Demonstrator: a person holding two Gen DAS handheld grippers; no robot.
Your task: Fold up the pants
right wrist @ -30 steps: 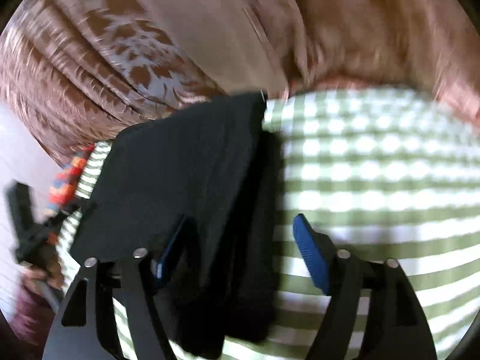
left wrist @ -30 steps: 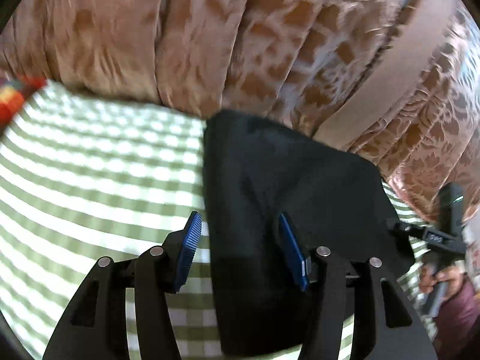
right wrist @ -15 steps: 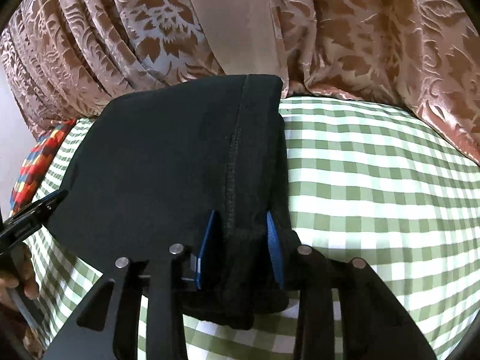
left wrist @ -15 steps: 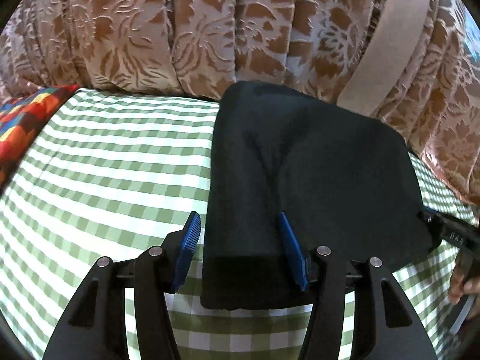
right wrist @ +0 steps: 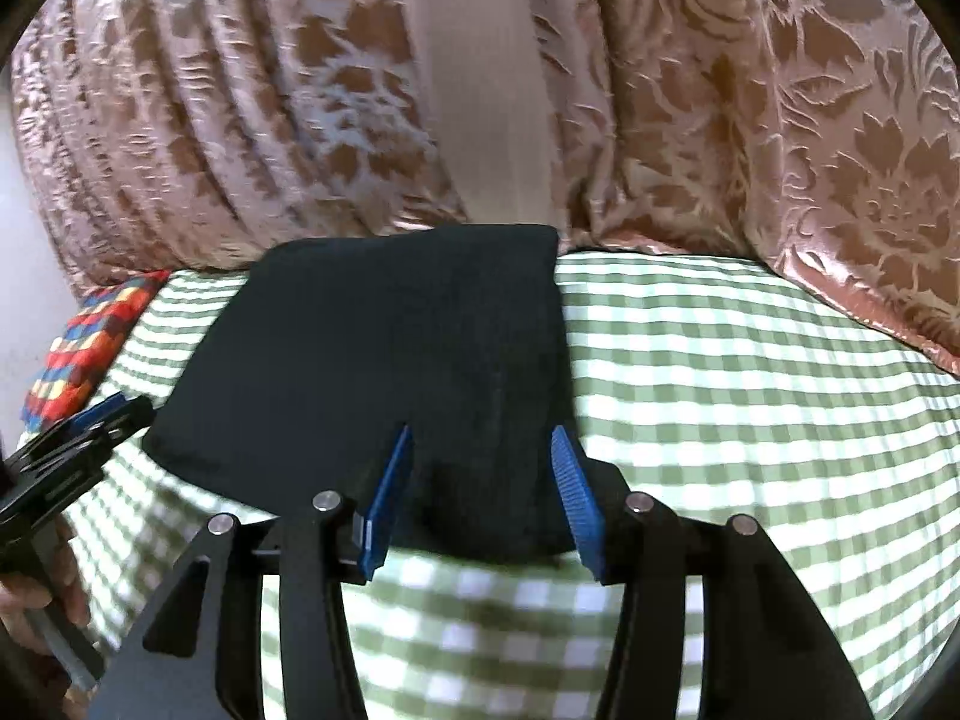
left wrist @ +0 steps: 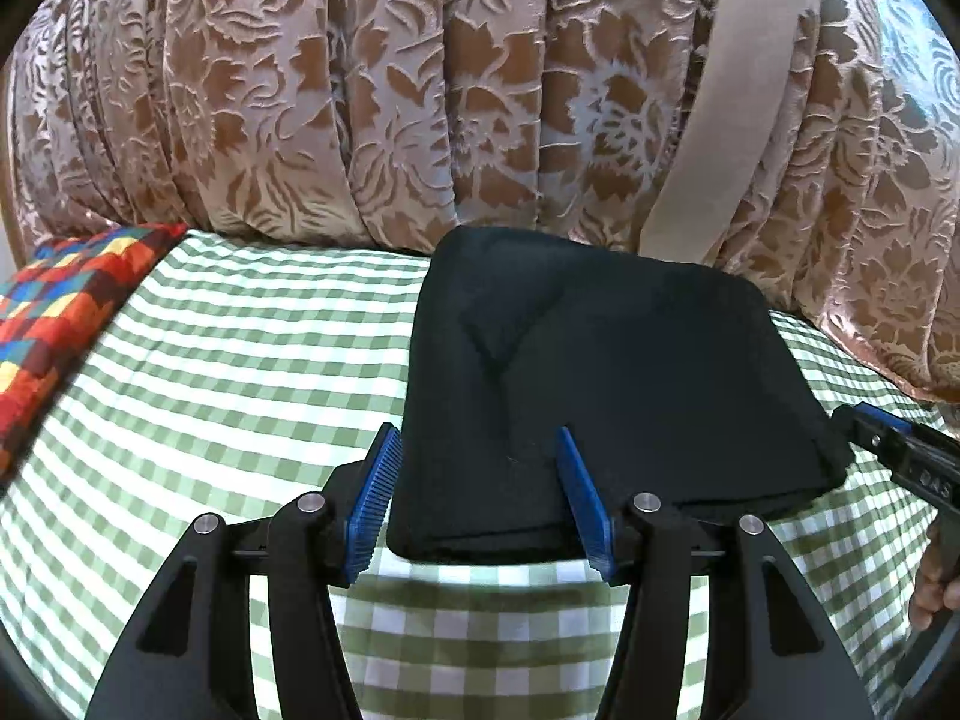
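The black pants lie folded into a compact rectangle on the green-and-white checked cloth, their far edge against the curtain. My left gripper is open, its blue pads either side of the pants' near left corner, holding nothing. My right gripper is open over the near right corner of the pants, holding nothing. The right gripper also shows at the right edge of the left wrist view. The left gripper shows at the left edge of the right wrist view.
A brown floral curtain with a beige band hangs right behind the checked surface. A multicoloured patchwork cushion lies at the far left. Checked cloth extends to the right of the pants.
The right gripper was shut on the pants' right edge half a second ago; it has opened and drawn back. The left gripper stayed open and pulled back slightly. The pants now rest flat.
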